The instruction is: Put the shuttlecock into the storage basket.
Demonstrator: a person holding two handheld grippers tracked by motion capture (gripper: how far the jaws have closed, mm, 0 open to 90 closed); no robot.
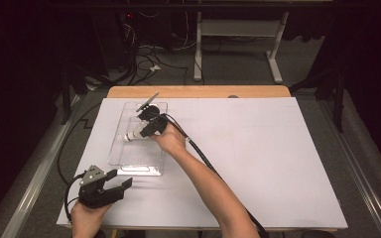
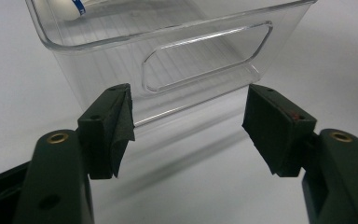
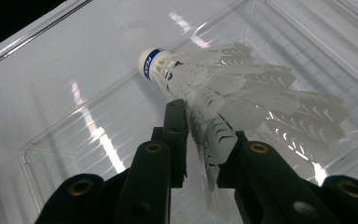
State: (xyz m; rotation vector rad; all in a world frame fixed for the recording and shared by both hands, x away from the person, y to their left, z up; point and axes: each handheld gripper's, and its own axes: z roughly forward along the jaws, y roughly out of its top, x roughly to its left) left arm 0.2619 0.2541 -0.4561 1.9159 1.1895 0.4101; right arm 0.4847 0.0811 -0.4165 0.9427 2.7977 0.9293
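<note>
A white shuttlecock [image 3: 223, 93] with a blue band on its cork hangs over the inside of a clear plastic bin [image 1: 124, 148]. My right gripper [image 3: 205, 154] is shut on its feather skirt. From above, the right gripper [image 1: 146, 130] is over the bin's middle and the shuttlecock's [image 1: 131, 136] cork end points left. My left gripper [image 1: 121, 179] is open on the table just in front of the bin's near wall. Through the left gripper [image 2: 189, 130] view I see the bin [image 2: 205, 60] wall and its handle cut-out, with nothing between the jaws.
The bin stands on a white sheet [image 1: 258, 158] over a wooden table [image 1: 198, 91]. Cables [image 1: 206, 161] trail from both grippers. A white desk frame [image 1: 238, 39] and floor cables lie beyond the table's far edge.
</note>
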